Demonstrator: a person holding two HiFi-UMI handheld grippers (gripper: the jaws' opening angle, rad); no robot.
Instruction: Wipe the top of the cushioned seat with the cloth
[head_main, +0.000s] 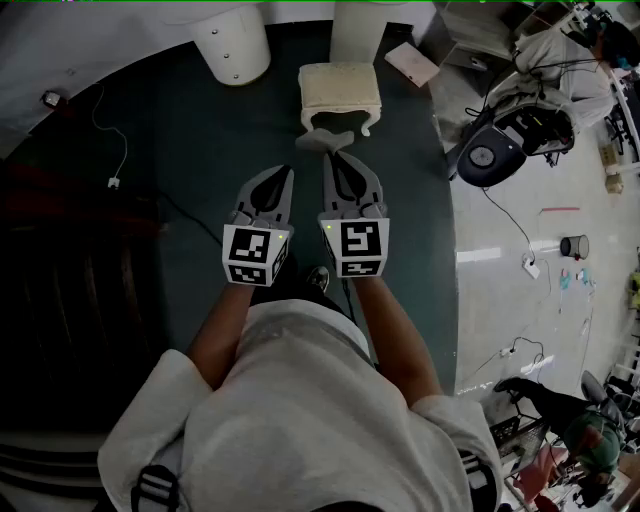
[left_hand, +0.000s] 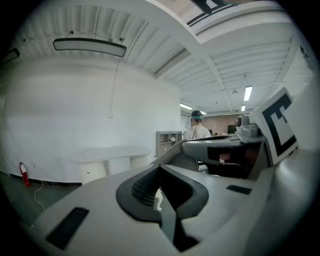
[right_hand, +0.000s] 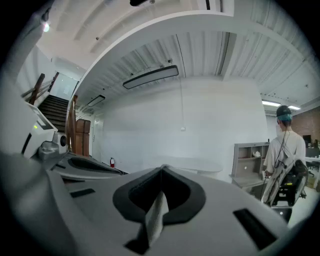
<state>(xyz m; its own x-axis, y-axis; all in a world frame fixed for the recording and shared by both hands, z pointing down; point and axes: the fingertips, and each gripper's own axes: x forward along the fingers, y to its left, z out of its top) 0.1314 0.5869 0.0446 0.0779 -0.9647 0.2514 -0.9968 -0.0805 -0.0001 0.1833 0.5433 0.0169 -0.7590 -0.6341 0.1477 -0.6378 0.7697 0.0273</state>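
The cushioned seat (head_main: 340, 90) is a small cream stool with curved legs, standing on the dark carpet ahead of me. A grey cloth (head_main: 324, 142) hangs just in front of its near edge, with my right gripper (head_main: 336, 157) shut on it. In the right gripper view a strip of that cloth (right_hand: 156, 217) shows pinched between the closed jaws of the right gripper (right_hand: 162, 172). My left gripper (head_main: 287, 174) is held beside it on the left, level with it and shut, with nothing in it. The left gripper (left_hand: 160, 170) shows closed tips in its own view too.
Two white round pedestals (head_main: 232, 45) (head_main: 358, 25) stand behind the stool, with a flat pinkish board (head_main: 412, 63) to the right. A black-and-white machine (head_main: 495, 150) and cables lie on the pale floor at right. Dark stairs (head_main: 60, 260) are at left. A person (right_hand: 285, 145) stands far off by shelves.
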